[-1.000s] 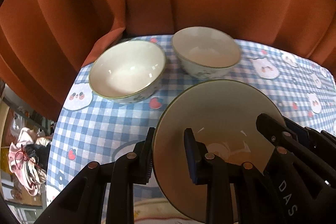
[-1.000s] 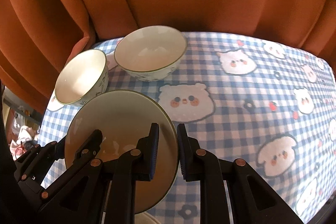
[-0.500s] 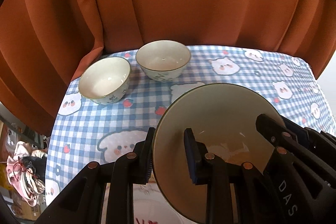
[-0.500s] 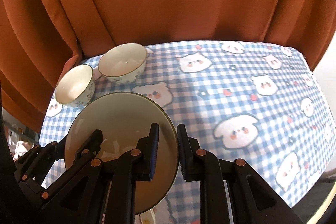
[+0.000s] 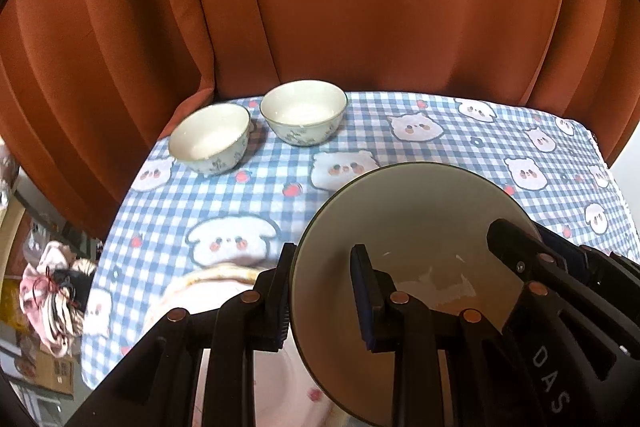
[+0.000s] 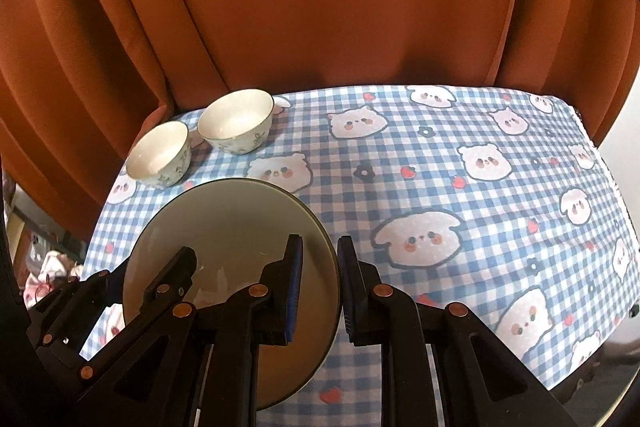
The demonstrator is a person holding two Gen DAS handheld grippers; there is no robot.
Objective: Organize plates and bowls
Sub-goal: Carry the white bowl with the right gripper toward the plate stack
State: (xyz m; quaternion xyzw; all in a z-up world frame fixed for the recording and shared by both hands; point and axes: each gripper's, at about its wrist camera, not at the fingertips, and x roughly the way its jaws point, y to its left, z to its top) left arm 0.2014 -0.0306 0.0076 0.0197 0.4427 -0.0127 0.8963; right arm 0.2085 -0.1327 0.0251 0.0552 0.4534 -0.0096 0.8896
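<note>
The left gripper [image 5: 322, 291] and the right gripper [image 6: 320, 291] each pinch one edge of the plate [image 5: 412, 227], holding it up above the tabletop [image 6: 440, 155]. It has moved back and up since before: the two bowls [image 5: 256, 131] look smaller now. A pink plate [image 5: 224, 279] shows below, maybe its next spot.

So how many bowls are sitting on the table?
2. One bowl sits near the table's far left edge by the curtain; the other bowl stands just right of it, slightly farther back.
</note>
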